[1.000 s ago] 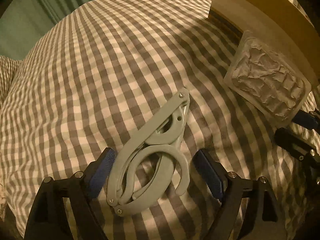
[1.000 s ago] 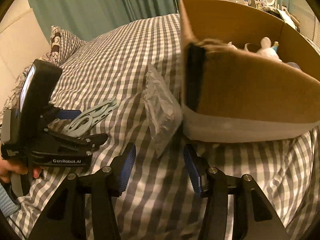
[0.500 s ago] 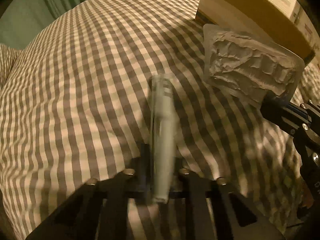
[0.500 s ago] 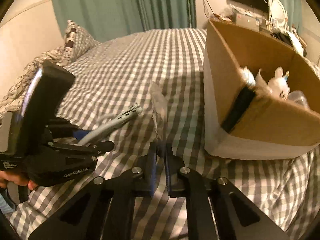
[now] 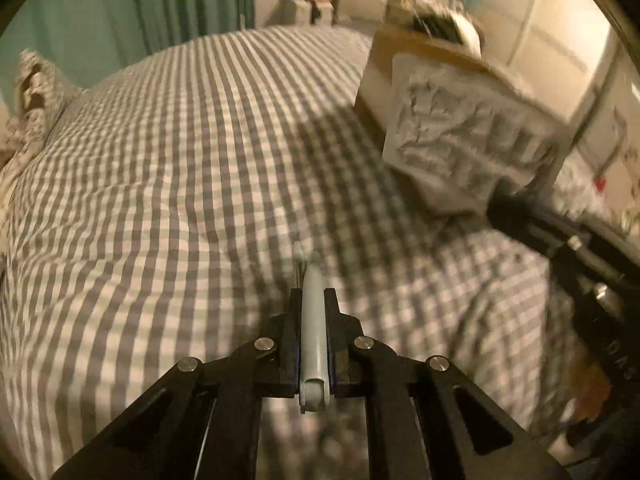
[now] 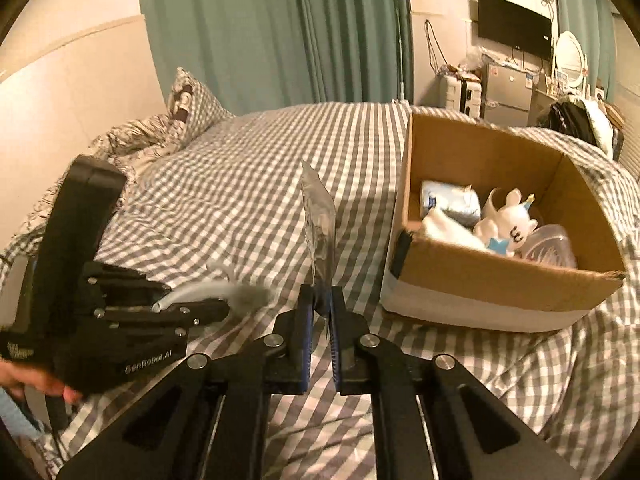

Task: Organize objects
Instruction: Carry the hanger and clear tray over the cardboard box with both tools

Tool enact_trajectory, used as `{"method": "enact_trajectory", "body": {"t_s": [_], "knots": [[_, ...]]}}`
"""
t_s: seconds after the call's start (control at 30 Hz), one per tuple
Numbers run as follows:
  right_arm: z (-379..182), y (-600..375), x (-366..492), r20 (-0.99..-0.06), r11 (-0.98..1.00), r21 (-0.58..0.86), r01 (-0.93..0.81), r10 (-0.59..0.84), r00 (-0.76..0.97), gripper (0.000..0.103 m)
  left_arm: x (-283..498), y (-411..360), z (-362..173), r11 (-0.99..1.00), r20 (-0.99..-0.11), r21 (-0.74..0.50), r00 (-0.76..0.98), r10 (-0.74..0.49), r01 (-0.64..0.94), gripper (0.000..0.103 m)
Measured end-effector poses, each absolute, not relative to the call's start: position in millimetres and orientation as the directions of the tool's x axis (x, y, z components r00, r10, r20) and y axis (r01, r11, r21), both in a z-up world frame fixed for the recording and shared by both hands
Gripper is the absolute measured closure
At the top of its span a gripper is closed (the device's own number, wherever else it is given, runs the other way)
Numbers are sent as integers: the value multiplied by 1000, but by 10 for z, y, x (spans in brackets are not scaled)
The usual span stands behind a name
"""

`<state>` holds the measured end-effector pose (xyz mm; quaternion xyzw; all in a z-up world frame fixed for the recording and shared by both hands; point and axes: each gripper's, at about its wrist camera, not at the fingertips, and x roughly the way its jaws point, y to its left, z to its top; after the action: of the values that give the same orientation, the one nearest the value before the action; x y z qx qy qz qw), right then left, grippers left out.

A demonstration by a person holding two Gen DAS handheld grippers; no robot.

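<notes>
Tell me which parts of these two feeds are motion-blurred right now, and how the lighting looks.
Left wrist view: dim, warm light; the plastic packet and cardboard box at upper right are smeared, while the folding hanger in the left gripper stays fairly sharp. Right wrist view: brighter and mostly crisp; only the hanger's tip blurs.
</notes>
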<state>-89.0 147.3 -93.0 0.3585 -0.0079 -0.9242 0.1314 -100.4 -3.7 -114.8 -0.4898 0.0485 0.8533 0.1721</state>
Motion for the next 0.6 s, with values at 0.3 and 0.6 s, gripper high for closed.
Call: {"method": "enact_trajectory", "body": {"t_s": [0.3,0.6], "knots": [[-459,1665,-689,-587,-965,85,246,-248,-771,96,-781,389,-282,-940,-722,-67,-634,277,-335,94],[53,2307,-775,-518,-983,64,170,-179,-837,96,-1031,1011,346,-911,-629,-93,-686,366,-402,94]]}}
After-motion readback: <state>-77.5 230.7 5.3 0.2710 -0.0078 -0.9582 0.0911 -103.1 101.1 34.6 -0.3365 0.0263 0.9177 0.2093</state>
